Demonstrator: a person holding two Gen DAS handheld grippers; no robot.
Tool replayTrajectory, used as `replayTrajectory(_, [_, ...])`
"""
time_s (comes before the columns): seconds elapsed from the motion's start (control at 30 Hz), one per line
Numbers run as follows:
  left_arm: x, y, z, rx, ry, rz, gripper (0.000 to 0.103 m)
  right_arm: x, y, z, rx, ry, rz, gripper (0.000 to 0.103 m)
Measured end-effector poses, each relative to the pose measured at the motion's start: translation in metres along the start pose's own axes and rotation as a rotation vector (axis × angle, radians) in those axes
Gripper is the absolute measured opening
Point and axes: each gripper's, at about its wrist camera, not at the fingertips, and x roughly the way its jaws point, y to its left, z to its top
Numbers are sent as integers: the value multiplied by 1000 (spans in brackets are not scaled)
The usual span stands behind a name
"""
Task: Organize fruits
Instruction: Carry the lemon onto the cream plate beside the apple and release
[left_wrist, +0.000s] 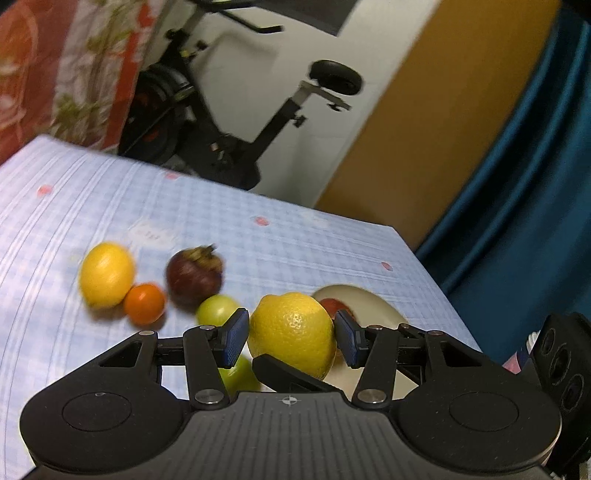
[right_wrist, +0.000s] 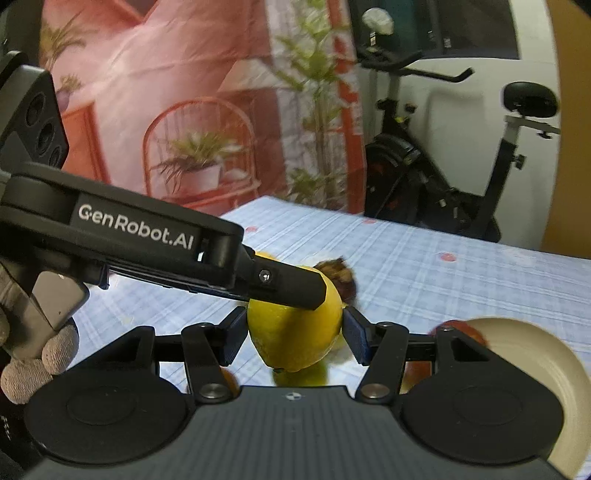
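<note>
Left wrist view: lemon aloft over checked table, plate at 2 o'clock | left gripper and right gripper both clamp it | firm, waxy, likely slippery; grip the widest middle.

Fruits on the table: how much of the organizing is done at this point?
Done: one red fruit seems to sit on the plate. In hand: the left tool and right tool both clamp one lemon. Left: a second lemon, an orange, a mangosteen and a green fruit lie loose on the cloth.
</note>
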Motion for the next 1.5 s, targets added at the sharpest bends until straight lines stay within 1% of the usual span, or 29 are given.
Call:
replayTrajectory(0.17, [23, -31, 14, 102, 29, -18, 54, -17, -30, 1, 83, -57, -38, 58])
replayTrajectory(0.33, [58, -64, 22, 181, 68, -48, 54, -32, -71, -4, 180, -90, -92, 58])
replayTrajectory(0.5, [95, -78, 25, 208, 110, -75, 54, -39, -110, -10, 263, -99, -145, 58])
replayTrajectory(0.67, [126, -84, 24, 223, 144, -75, 54, -34, -138, -17, 309, -81, -179, 58])
replayTrajectory(0.8, [142, -83, 22, 230, 169, -64, 54, -24, -151, -23, 322, -58, -199, 58])
replayTrajectory(0.97, [157, -81, 22, 240, 197, -45, 54, -8, -160, -26, 338, -22, -198, 58])
replayTrajectory(1.13, [170, -76, 22, 250, 208, -35, 54, 3, -164, -30, 352, 3, -196, 58])
replayTrajectory(1.33, [171, -75, 18, 268, 218, -27, 54, 10, -166, -29, 352, 36, -203, 58])
replayTrajectory(1.5, [170, -73, 19, 266, 208, -21, 54, 13, -165, -27, 340, 54, -213, 58])
